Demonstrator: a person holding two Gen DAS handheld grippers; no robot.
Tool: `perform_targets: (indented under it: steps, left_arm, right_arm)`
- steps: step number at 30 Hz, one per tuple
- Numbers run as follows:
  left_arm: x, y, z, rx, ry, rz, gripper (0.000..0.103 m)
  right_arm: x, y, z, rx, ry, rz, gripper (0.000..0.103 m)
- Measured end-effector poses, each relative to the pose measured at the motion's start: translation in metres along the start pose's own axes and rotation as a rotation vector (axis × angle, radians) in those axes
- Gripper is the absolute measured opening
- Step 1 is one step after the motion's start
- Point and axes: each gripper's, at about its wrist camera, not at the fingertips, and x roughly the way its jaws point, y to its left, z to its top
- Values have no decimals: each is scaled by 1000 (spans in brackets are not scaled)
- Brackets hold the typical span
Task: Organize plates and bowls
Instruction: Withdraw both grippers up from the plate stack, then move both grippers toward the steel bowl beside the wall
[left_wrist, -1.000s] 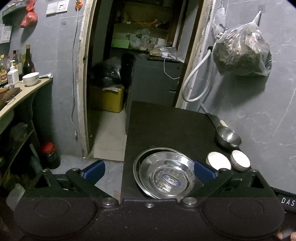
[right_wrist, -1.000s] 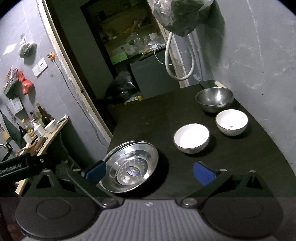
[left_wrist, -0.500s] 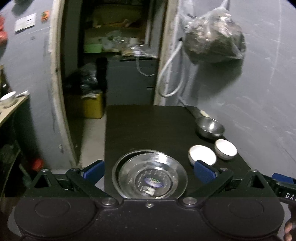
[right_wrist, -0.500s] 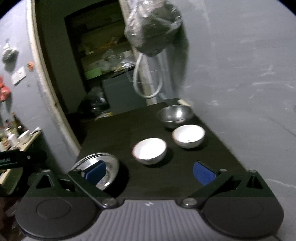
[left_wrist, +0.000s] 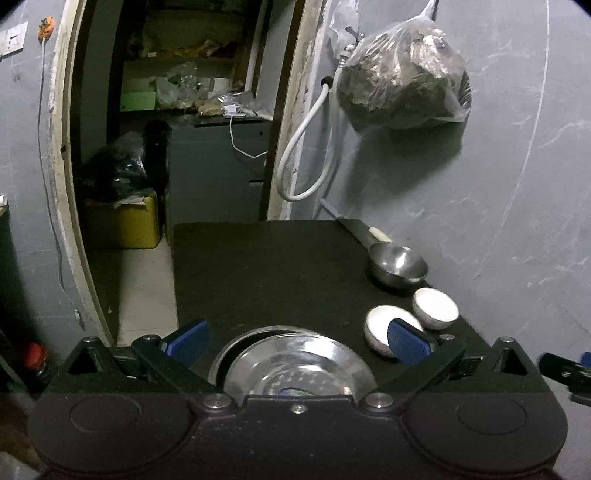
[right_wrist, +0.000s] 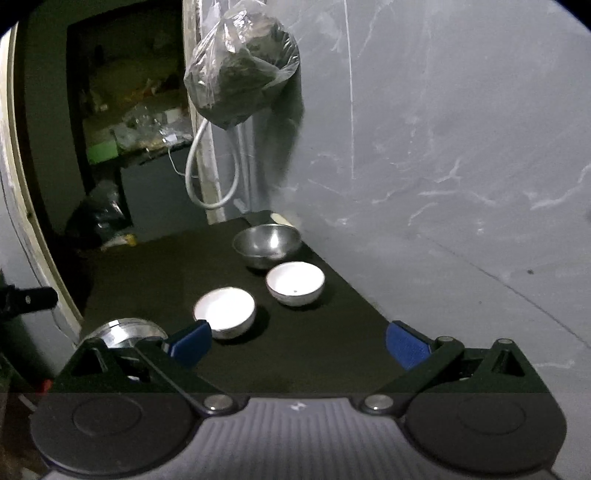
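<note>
- both views have swung toward the grey wall since a second ago: in the left view the stacked steel plates (left_wrist: 295, 365) now sit low between the left tongs' (left_wrist: 297, 345) blue tips, and in the right view the same plates have slid out to the lower left, behind the right tongs' (right_wrist: 297, 341) left finger.
- left tongs are spread wide and hold nothing; the plates lie on the dark table (left_wrist: 266, 266) just ahead of and beneath them.
- right tongs are also spread wide and empty, hovering above the table; the near white bowl (right_wrist: 224, 312) sits just beyond their left tip, the far white bowl (right_wrist: 295, 282) ahead between the tips, and the steel bowl (right_wrist: 266, 244) farther ahead by the wall.
- done so far, as far as shows: the plates already rest one inside another.
- left to do, by my reading: the three bowls stand apart, close but not nested, so gathering them looks like the remaining work.
- nothing is gripped, so the task seems early to midway.
</note>
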Motion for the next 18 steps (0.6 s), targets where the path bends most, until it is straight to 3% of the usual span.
perform_targets:
  steps: [9, 18]
  left_arm:
    - [14, 28, -17, -5, 55, 49, 102]
    - [28, 23, -8, -16, 85, 164, 102]
  right_arm:
    - [2, 1, -10, -44, 87, -54, 103]
    - [52, 1, 0, -62, 129, 67, 103]
